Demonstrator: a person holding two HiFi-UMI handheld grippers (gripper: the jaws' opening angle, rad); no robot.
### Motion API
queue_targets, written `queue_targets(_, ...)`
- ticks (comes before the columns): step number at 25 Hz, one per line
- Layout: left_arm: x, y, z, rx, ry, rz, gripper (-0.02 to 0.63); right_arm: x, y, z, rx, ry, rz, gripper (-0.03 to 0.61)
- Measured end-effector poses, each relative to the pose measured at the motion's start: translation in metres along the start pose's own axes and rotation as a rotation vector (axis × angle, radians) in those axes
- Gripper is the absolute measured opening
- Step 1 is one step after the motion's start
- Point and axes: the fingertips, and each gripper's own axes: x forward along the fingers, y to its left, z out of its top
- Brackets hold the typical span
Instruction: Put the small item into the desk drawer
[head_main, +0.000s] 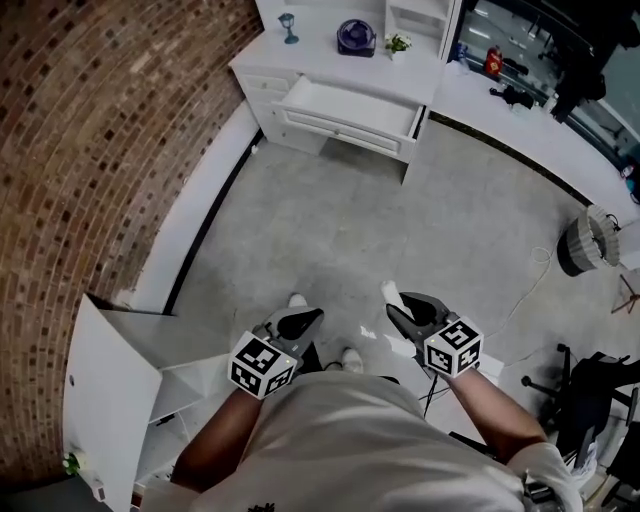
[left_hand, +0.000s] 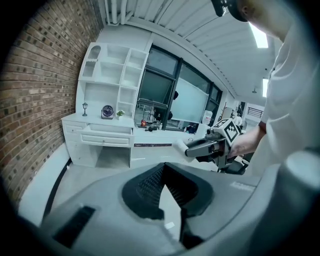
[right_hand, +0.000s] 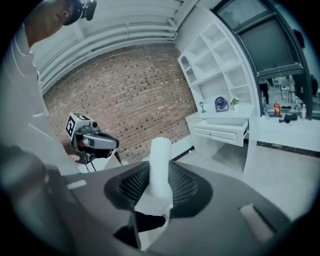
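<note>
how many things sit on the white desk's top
3: a blue ornament at the left, a round purple object in the middle, a small plant at the right. More may be hidden.

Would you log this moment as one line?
left gripper: shut, empty | right gripper: holding white cylinder | desk drawer: open, far off

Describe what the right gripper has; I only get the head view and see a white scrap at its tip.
Observer: The right gripper is shut on a small white roll, pads pressing both its sides.
Operator: Check the left one.
Observer: The left gripper has its jaws together, nothing between them.
Operator: Look above the desk.
Observer: Tall white shelves rise over the desk, their cubbies mostly bare.
</note>
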Motion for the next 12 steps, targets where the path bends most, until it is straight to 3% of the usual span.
queue_targets(5, 0.012, 0.044, 0.008, 0.028, 0.006, -0.039, 0.005, 0.031, -0.024, 0.018, 0.038, 0.002, -0.042, 0.132)
queue_targets(12, 0.029, 0.135, 0.047, 0.099, 0.003, -0.133, 0.005, 0.096, -0.059, 0.071, 0.093, -0.025, -0.176, 0.132)
